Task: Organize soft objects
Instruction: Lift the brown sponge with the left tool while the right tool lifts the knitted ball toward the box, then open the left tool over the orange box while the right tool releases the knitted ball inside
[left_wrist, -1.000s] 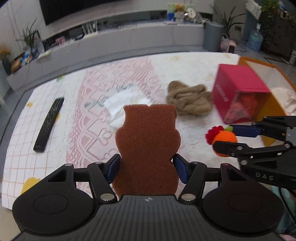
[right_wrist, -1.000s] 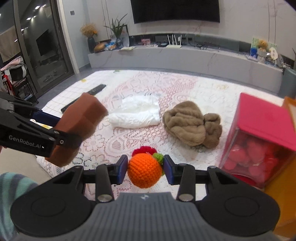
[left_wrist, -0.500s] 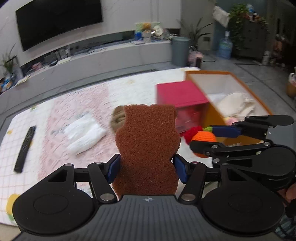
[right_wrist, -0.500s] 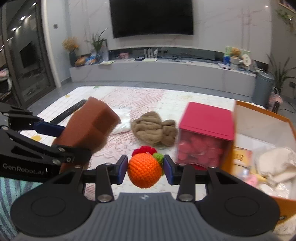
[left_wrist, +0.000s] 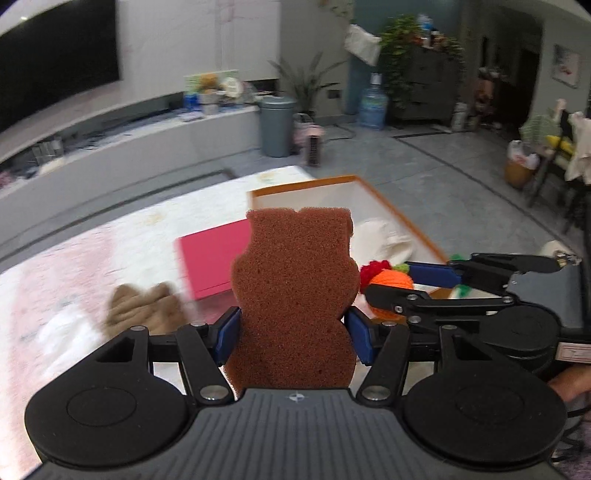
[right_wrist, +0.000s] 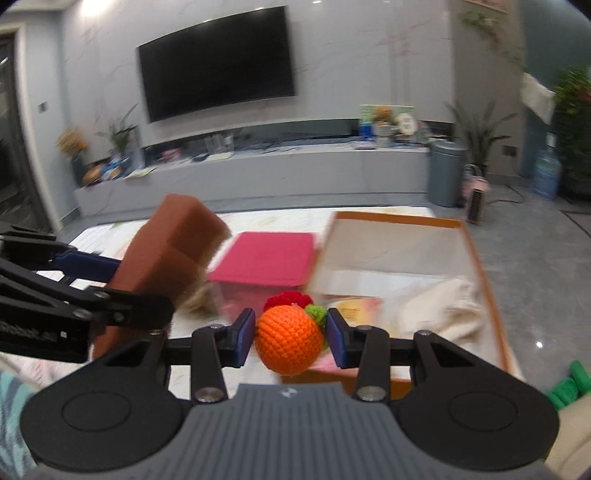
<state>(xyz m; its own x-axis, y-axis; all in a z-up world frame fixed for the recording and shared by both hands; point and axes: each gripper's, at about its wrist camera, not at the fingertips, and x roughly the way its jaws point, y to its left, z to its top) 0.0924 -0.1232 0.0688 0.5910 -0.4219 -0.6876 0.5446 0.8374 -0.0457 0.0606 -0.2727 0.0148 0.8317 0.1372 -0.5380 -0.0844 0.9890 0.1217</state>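
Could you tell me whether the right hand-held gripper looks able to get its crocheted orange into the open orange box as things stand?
Probably yes. The right hand-held gripper, shut on the crocheted orange, faces the orange box, whose top is open. Only a cream cloth lies inside, and the brown sponge sits off to the side.

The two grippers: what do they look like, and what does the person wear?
Both the left gripper and the right gripper are black, with blue finger pads, round side discs and a ribbed grey front. A striped teal sleeve shows.

Brown bear-shaped sponge (left_wrist: 295, 291) upright, orange crocheted ball (right_wrist: 289, 339) beside it — both held aloft.
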